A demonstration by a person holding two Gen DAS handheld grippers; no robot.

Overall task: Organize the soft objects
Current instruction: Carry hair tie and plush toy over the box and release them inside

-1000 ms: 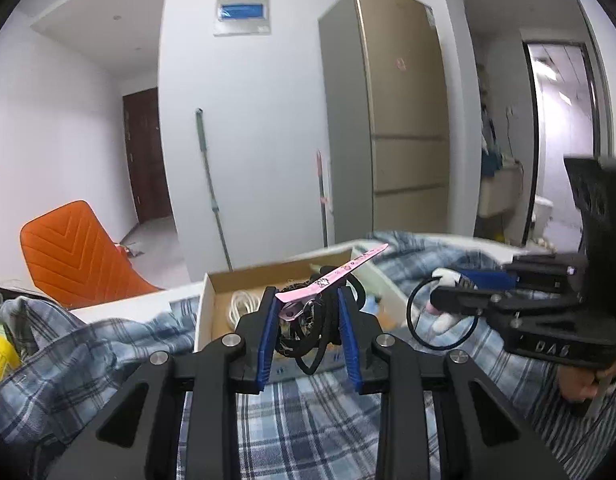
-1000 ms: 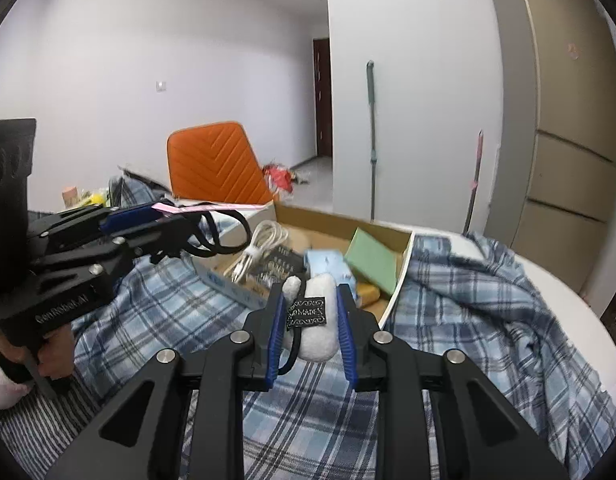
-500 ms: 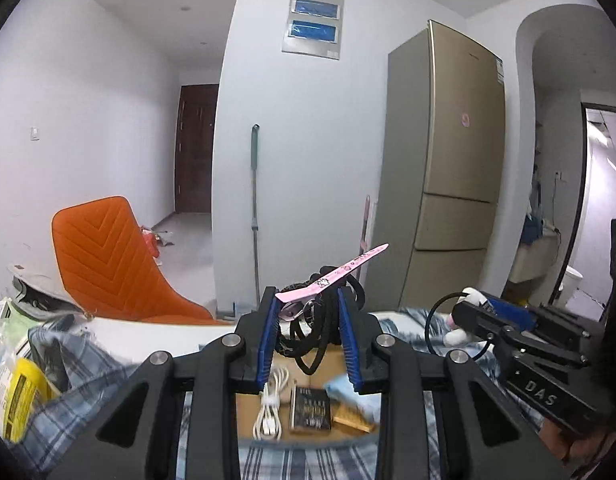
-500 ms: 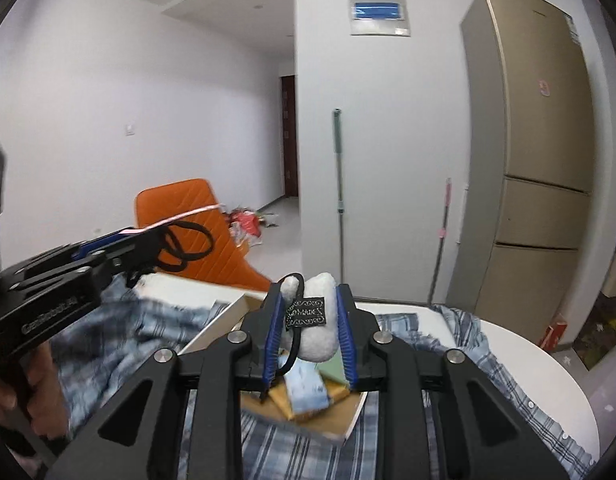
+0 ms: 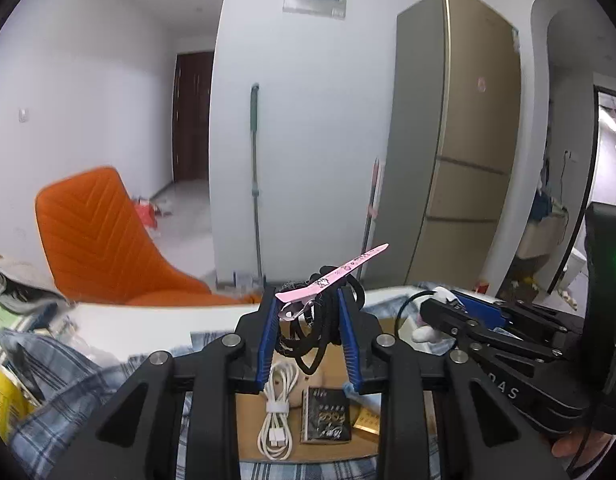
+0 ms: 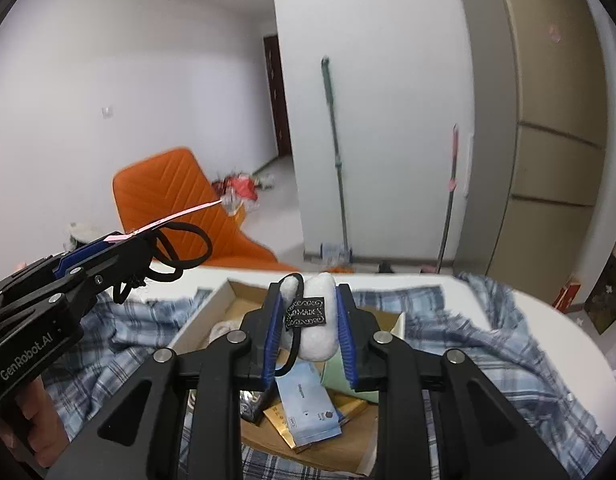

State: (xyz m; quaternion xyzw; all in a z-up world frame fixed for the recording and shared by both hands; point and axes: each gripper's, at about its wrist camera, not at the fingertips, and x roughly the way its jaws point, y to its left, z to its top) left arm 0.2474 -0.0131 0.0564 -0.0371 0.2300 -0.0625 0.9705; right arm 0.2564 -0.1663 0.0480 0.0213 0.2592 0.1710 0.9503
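My left gripper is shut on a bundle of black elastic hair ties with a pink clip sticking up to the right. It hangs above the open cardboard box. My right gripper is shut on a white fluffy hair tie with a black label and a black loop, also above the box. The left gripper shows at the left of the right wrist view. The right gripper shows at the right of the left wrist view.
The box holds a white cable, a black booklet, blue and gold packets and a green card. It rests on a blue plaid cloth over a white round table. An orange chair stands behind.
Both grippers have lifted and moved forward over the box, each still holding its hair tie. The views now look down into the box from higher up.
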